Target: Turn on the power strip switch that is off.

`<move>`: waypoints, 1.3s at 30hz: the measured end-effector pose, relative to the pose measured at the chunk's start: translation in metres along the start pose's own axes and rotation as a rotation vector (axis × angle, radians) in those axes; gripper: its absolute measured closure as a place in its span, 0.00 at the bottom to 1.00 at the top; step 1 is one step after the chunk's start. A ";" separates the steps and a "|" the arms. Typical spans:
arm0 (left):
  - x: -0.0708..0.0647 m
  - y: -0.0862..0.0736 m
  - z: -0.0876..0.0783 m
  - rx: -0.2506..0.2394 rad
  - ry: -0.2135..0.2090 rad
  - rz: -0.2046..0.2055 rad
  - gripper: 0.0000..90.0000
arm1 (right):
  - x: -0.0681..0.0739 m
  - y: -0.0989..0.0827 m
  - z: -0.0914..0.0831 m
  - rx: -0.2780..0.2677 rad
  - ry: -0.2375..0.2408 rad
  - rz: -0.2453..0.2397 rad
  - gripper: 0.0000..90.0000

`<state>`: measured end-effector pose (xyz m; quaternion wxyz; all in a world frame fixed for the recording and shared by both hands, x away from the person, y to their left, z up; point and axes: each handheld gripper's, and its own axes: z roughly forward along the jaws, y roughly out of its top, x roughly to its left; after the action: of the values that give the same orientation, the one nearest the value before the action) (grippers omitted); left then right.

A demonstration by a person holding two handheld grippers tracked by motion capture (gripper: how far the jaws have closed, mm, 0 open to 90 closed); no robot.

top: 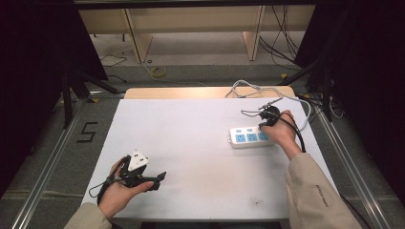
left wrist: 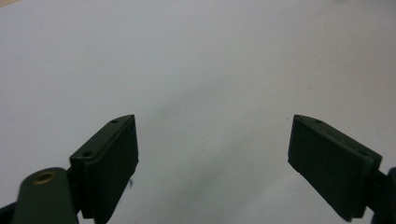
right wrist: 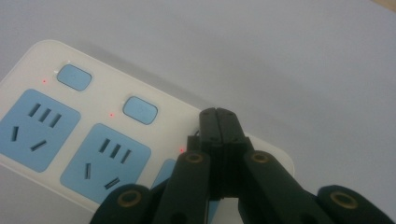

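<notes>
Right gripper [right wrist: 218, 122], jaws together, tips over the third switch of the power strip [right wrist: 93, 126] near the table's [top: 191, 124] right edge, probably pressing it. Left gripper [left wrist: 212, 144], jaws apart and empty, idles near the front-left corner.

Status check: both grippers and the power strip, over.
Left gripper open over bare table. Right gripper shut, tips over the power strip, at its third switch. Three red lights on. Nothing in the way.

Beige sleeves [top: 310, 191]; black two-jaw left tool [left wrist: 212, 163], brass-ringed pivots; black trailing cables
</notes>
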<state>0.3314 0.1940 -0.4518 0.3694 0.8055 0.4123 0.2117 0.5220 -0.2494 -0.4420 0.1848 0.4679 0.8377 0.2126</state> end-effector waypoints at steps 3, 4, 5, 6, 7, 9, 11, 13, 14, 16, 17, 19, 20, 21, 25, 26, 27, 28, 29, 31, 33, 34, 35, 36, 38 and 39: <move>0.000 0.000 0.000 0.000 0.001 0.000 0.18 | 0.000 0.000 0.000 0.000 0.003 0.005 1.00; 0.000 0.000 0.000 0.000 0.001 0.001 0.18 | 0.000 0.000 0.000 0.000 0.004 0.007 1.00; 0.000 0.000 0.000 -0.001 0.000 0.000 0.18 | 0.000 0.000 0.000 -0.001 0.003 0.009 1.00; 0.000 0.000 0.000 -0.001 0.000 -0.001 0.18 | 0.000 -0.001 0.000 -0.004 0.002 0.011 1.00; 0.000 0.000 0.000 -0.002 0.001 -0.001 0.18 | 0.001 -0.001 0.000 -0.007 -0.001 0.011 1.00; 0.000 0.000 0.000 -0.001 0.000 -0.001 0.18 | 0.002 -0.002 -0.001 -0.012 -0.010 0.004 1.00; 0.000 0.000 0.000 0.000 0.001 0.001 0.18 | 0.002 -0.002 -0.001 -0.015 -0.012 0.005 1.00; 0.000 0.000 0.000 -0.001 0.001 0.001 0.18 | 0.003 -0.002 -0.001 -0.015 -0.017 0.007 1.00; 0.000 0.000 0.000 -0.001 0.002 0.000 0.18 | 0.003 -0.002 -0.001 -0.015 -0.016 0.010 1.00; 0.000 0.000 0.000 0.000 0.001 0.000 0.18 | 0.002 -0.003 -0.001 -0.017 -0.013 0.017 1.00; 0.000 0.000 0.000 -0.001 0.001 0.000 0.18 | 0.002 -0.003 -0.001 -0.021 -0.009 0.023 1.00; 0.000 0.000 0.000 0.000 0.000 0.001 0.18 | 0.001 -0.004 -0.001 -0.025 -0.006 0.028 1.00; 0.000 0.000 0.000 0.000 0.000 0.001 0.18 | 0.001 -0.004 -0.001 -0.030 -0.004 0.032 1.00; 0.000 0.000 0.000 0.000 0.000 0.001 0.18 | 0.001 -0.005 -0.001 -0.033 -0.004 0.032 1.00; 0.000 0.000 0.000 0.000 0.002 0.000 0.18 | 0.001 -0.006 -0.001 -0.041 -0.002 0.035 1.00; 0.000 0.000 0.000 0.000 0.001 -0.001 0.18 | 0.000 -0.006 -0.001 -0.045 0.002 0.037 1.00; 0.000 0.000 0.001 -0.003 0.001 -0.006 0.18 | -0.001 -0.007 -0.002 -0.060 0.004 0.044 1.00; 0.000 0.000 0.001 -0.003 0.001 -0.005 0.18 | -0.001 -0.008 -0.002 -0.063 0.010 0.047 1.00; 0.000 0.000 0.001 -0.001 0.000 -0.005 0.18 | -0.001 -0.008 -0.002 -0.066 0.012 0.048 1.00; 0.000 0.000 0.001 0.000 0.000 -0.005 0.18 | -0.001 -0.010 -0.003 -0.068 0.017 0.048 1.00; 0.000 0.000 0.001 0.000 0.001 -0.005 0.18 | -0.001 -0.012 -0.004 -0.086 0.027 0.053 1.00; 0.000 0.000 0.000 0.001 0.000 -0.001 0.18 | -0.001 -0.013 -0.004 -0.091 0.031 0.057 1.00; 0.000 0.000 0.000 0.001 0.000 0.000 0.18 | -0.001 -0.014 -0.005 -0.094 0.032 0.058 1.00; 0.000 0.000 0.000 0.001 0.000 0.000 0.18 | -0.001 -0.014 -0.006 -0.102 0.034 0.056 1.00; 0.000 0.000 0.000 0.001 0.000 0.001 0.18 | 0.000 -0.015 -0.010 -0.109 0.034 0.055 0.98; 0.000 0.000 0.000 0.001 0.000 0.000 0.18 | 0.001 -0.015 -0.011 -0.112 0.034 0.056 0.98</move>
<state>0.3314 0.1941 -0.4517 0.3690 0.8057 0.4122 0.2116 0.5053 -0.2581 -0.4412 0.1905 0.4763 0.8141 0.2722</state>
